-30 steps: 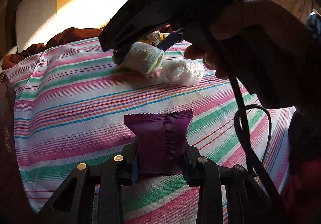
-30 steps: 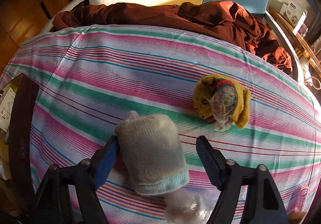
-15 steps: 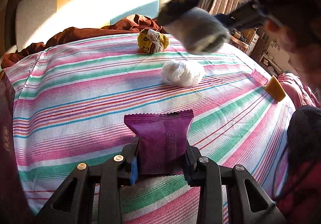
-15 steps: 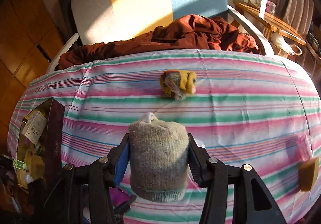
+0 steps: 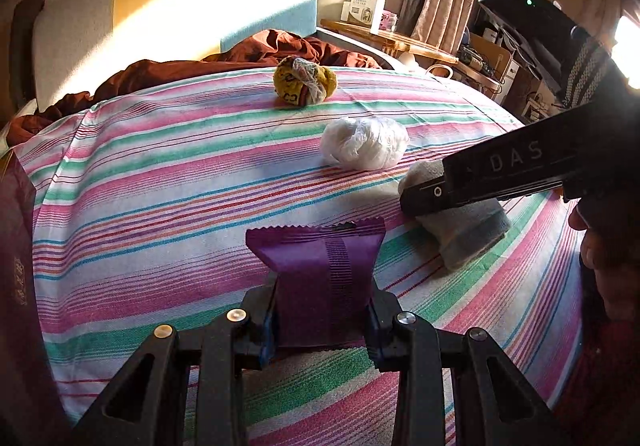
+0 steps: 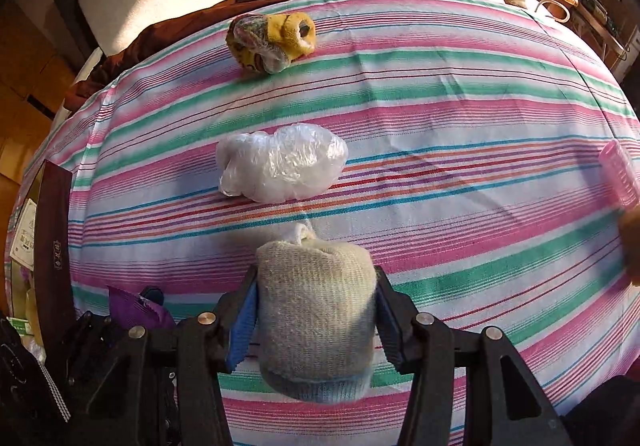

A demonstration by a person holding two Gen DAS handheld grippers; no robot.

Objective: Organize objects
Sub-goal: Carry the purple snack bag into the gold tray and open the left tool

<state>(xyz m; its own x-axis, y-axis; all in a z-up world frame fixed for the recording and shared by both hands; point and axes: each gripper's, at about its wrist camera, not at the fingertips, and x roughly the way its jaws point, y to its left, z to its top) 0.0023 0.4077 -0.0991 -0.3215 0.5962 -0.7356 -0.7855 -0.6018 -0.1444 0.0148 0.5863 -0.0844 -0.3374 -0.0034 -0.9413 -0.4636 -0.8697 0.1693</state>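
**Two grippers, each holding an item over a striped bed**

The left gripper (image 5: 322,320) clamps a glossy purple foil packet (image 5: 320,274) (crimped, zigzag edges). The right gripper (image 6: 316,320) squeezes a rolled, ribbed cream sock (image 6: 316,322) above the striped woven sheet (image 6: 460,134). A crinkly white plastic bundle (image 6: 280,168) lies just beyond.

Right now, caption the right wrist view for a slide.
Right gripper clamps a rolled grey sock over the striped bedsheet.
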